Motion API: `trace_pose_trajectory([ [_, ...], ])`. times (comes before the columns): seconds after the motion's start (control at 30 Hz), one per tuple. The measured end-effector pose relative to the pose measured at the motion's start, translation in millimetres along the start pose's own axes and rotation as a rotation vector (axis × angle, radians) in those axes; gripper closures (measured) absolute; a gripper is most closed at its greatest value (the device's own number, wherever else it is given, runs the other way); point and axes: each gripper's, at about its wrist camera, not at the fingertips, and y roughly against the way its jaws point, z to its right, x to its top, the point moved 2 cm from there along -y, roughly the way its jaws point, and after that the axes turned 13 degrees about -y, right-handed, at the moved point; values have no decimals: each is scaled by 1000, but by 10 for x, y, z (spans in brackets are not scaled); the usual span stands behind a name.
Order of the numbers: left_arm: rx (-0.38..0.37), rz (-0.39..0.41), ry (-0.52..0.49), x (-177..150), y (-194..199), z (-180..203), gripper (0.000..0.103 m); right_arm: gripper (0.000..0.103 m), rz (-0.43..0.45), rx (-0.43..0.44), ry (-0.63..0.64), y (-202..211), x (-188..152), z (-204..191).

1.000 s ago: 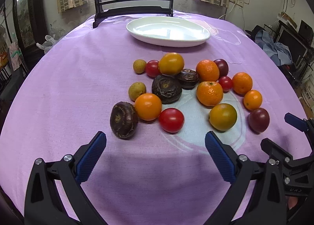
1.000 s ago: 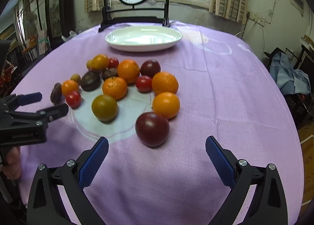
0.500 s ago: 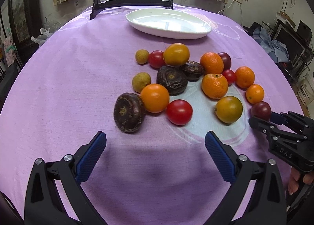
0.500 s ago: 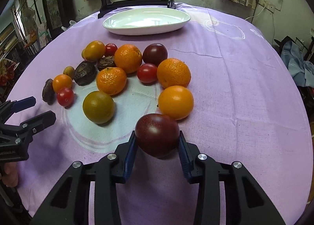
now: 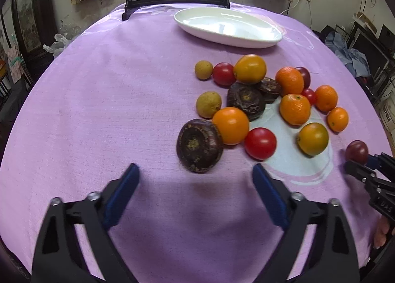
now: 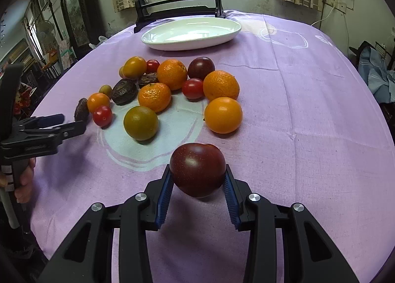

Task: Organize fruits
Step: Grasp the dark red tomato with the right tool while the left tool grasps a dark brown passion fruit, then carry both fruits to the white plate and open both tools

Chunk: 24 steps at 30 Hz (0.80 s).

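We found the fruits (image 6: pixel 170 95) clustered mid-bench (image 6: pixel 308 115), with the dish (image 6: pixel 191 33) behind them near the far edge. Our left tongs (image 5: pixel 195 191) stood before the cluster's left end, closing on nothing; our right tongs (image 6: pixel 197 187) gripped one plum (image 6: pixel 197 173) nearest us.

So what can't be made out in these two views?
- Left wrist view: the dark plum is partly covered by the right gripper, whose fingers are side-on, so the grip is unclear here.
- Left wrist view: the left gripper's fingers are motion-blurred while closing, nothing between them.
- Right wrist view: whether the plum is off the cloth; its underside is hidden.
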Motion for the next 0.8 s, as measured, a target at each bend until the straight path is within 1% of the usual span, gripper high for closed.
trace_pose_trajectory([
  [0.07, -7, -22, 11, 15, -80, -40, 31, 63, 1, 8, 1, 3, 11, -13],
  [0.13, 13, -10, 2, 49, -94, -45, 33, 63, 0, 13, 6, 2, 16, -36],
  [0.17, 21, -13, -4, 72, -118, -47, 36, 63, 0, 15, 9, 2, 15, -46],
  [0.27, 23, 13, -28, 143, -155, -43, 54, 63, -3, 17, 18, -2, 17, -83],
  [0.3, 14, 22, -38, 160, -155, -29, 66, 63, -3, 18, 19, -2, 22, -91],
  [0.4, 13, 26, -29, 164, -148, -42, 67, 63, 0, 18, 21, 13, 20, -95],
  [0.57, -41, 44, -3, 184, -15, -90, 67, 63, 22, 15, 35, 81, 100, -96],
  [0.67, -54, 90, -19, 311, 157, -102, 67, 63, 61, 13, 55, 165, 255, -119],
  [0.8, -72, 145, -38, 627, 319, -104, 67, 63, 145, -10, 115, 263, 591, -217],
])
